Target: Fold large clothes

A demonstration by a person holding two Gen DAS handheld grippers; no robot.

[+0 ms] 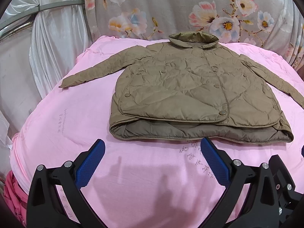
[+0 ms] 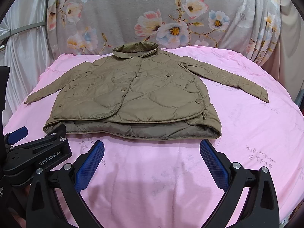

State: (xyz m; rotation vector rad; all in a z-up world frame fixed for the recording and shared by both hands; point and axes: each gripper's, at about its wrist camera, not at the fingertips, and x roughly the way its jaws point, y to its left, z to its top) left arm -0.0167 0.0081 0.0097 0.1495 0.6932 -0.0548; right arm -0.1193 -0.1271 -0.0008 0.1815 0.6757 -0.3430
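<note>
Bed (image 1: 57, 117) spread wide under both my claws, pink sheet, floral cloth (image 1: 171, 9) hung behind it.

Jacket (image 1: 190, 87) lay flat ahead of me, front up, buttoned, collar (image 1: 192, 39) at the far end and hem (image 1: 190, 133) nearest. Its long axis ran straight away from me; the sleeves reached out sideways across that axis, both well spread. Nothing folded yet, by my judgement.

Left claw (image 1: 152, 161) hung just short of the hem, above the sheet, touching nothing. The hem's left corner sat ahead and slightly left of it; left sleeve (image 1: 91, 72) lay farther off, ahead and well to the left. Fingers spread wide, holding nothing.

Right claw (image 2: 152, 161) hung at the same standoff, also short of the hem, also spread wide and empty. Right sleeve (image 2: 228, 79) ran ahead and to its right, cuff (image 2: 264, 96) well apart from the body. The left claw's frame showed beside it on the left, near the hem's left corner.

Each sleeve lay nearer its own-side claw, so I judged each claw should take its own sleeve and carry it inward over the chest.

Both claws pointed forward and tilted down at the sheet.
</note>
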